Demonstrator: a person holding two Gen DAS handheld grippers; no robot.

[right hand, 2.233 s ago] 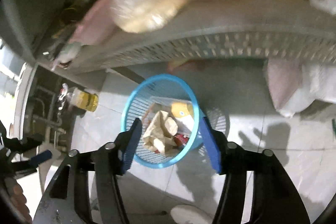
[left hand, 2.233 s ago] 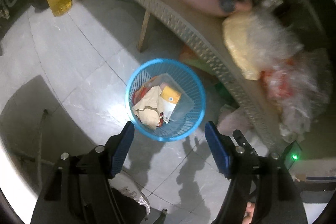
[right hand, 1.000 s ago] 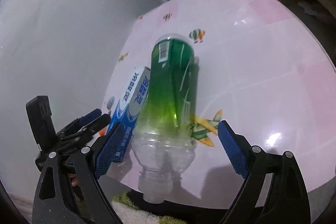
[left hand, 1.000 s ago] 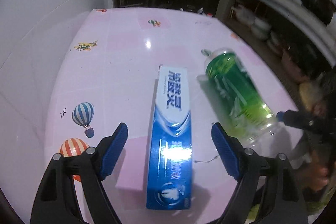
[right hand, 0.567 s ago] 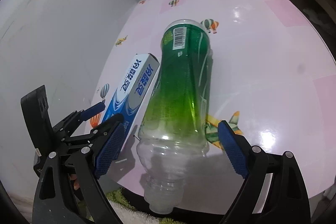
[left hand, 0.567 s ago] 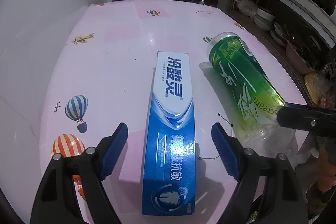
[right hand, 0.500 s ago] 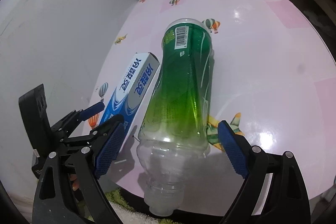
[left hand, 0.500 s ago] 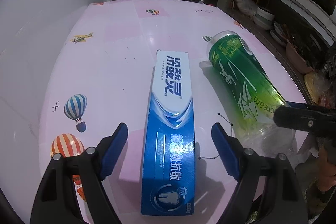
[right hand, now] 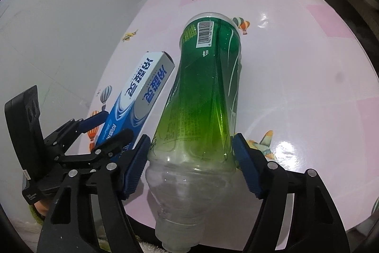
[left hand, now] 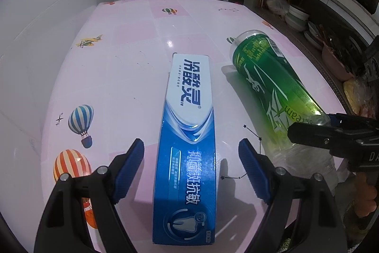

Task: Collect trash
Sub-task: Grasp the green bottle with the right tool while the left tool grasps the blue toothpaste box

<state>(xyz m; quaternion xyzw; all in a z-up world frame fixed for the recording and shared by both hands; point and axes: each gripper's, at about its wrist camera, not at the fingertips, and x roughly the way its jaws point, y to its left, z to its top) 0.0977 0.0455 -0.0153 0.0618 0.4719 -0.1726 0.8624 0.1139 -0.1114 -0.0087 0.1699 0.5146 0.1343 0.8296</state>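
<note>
Leftmost, the pink table [left hand: 123, 77] carries balloon and aeroplane prints; the left gripper [left hand: 190, 168] hangs over it with its jaws spread wide, clear of the blue toothpaste box [left hand: 187, 146] lying lengthwise between them. Only the left wrist view shows the box's whole printed top; the right wrist view shows its open far end [right hand: 142, 96] instead. Further right lies the green plastic bottle [left hand: 274, 87] on its side, neck over the near table edge; the right wrist view alone shows the right gripper [right hand: 190, 163] closing around the bottle [right hand: 203, 96], blue pads at or just beside its shoulder, whether pressing I cannot tell. Shelves with bowls [left hand: 296, 16] show far right, in the left view.
</note>
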